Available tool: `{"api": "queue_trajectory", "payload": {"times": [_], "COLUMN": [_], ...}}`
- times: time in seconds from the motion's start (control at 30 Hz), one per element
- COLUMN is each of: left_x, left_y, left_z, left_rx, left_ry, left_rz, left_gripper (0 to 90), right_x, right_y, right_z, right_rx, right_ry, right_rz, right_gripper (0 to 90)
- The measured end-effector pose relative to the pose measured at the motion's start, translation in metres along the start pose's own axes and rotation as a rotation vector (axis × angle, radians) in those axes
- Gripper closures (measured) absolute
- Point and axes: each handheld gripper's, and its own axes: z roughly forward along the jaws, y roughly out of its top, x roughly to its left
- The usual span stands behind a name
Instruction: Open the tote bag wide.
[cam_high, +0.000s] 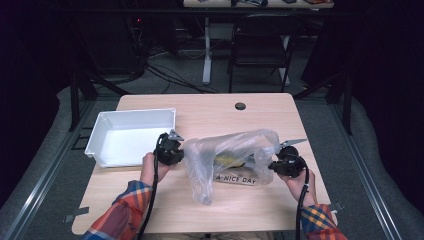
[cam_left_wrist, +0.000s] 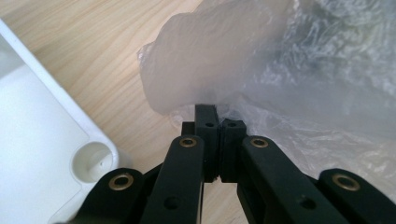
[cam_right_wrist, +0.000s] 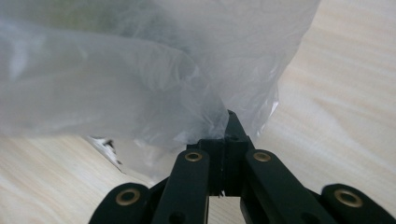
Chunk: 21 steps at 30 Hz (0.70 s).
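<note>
A: Where's the plastic bag (cam_high: 232, 157)?
B: Mid-table, just right of the white bin (cam_high: 131, 136); left gripper (cam_left_wrist: 218, 122) clenched on its left edge, right gripper (cam_right_wrist: 229, 128) clenched on its right
A: The step?
B: Holding it stretched, I judge; next probably calls for lifting both ends evenly toward the bin

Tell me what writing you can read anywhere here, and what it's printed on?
"A NICE DAY": dark capitals along the lower edge of the clear plastic bag, near the right claw. Any words before it are hidden in the folds.
The yellow item inside the bag shows no legible text.
The white tray bears no print.
</note>
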Motion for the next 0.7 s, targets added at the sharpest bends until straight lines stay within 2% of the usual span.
{"api": "queue_trajectory", "payload": {"times": [0.03,0.07,0.1,0.23,0.43,0.47,0.5,0.53,0.57,0.6,0.63,0.67,0.7], "left_x": [0.0,0.0,0.0,-0.003,-0.005,-0.006,-0.006,-0.005,-0.005,-0.005,-0.005,-0.005,-0.005], "left_y": [0.0,0.0,-0.001,-0.001,-0.002,-0.002,-0.002,-0.002,-0.002,-0.003,-0.003,-0.002,-0.002], "left_z": [0.001,0.001,0.002,0.007,0.011,0.012,0.012,0.014,0.014,0.015,0.015,0.016,0.016], "left_rx": [0.003,0.003,0.008,0.043,0.074,0.09,0.09,0.097,0.097,0.1,0.1,0.103,0.103], "left_ry": [0.003,0.003,0.002,0.021,0.007,0.016,0.016,0.009,0.009,0.006,0.003,-0.003,-0.003], "left_rz": [0.005,0.005,0.003,0.019,0.035,0.045,0.045,0.043,0.043,0.043,0.041,0.043,0.043], "left_gripper": [89.6,89.6,89.6,89.6,89.5,89.5,89.5,89.5,89.4,89.4,89.4,89.4,89.4], "right_x": [-0.001,-0.003,-0.002,-0.004,-0.004,-0.003,-0.003,-0.002,-0.002,-0.004,0.006,0.01,0.01], "right_y": [-0.001,-0.001,-0.002,-0.002,-0.004,-0.003,-0.003,-0.002,-0.002,0.0,0.004,0.006,0.006], "right_z": [0.003,0.004,0.009,0.014,0.013,0.012,0.012,0.005,0.005,-0.001,-0.011,-0.014,-0.014], "right_rx": [0.014,0.052,0.036,0.062,0.106,0.106,0.106,0.081,0.081,0.094,0.015,-0.012,-0.012], "right_ry": [-0.005,-0.01,-0.013,-0.013,-0.004,-0.01,-0.01,-0.006,-0.006,0.022,0.03,0.027,0.027], "right_rz": [-0.007,-0.028,-0.002,-0.011,-0.019,-0.032,-0.032,-0.027,-0.027,-0.072,-0.085,-0.104,-0.104], "right_gripper": [90.0,90.0,90.0,90.0,89.4,80.9,80.9,60.7,60.7,57.4,49.7,48.4,48.4]}}
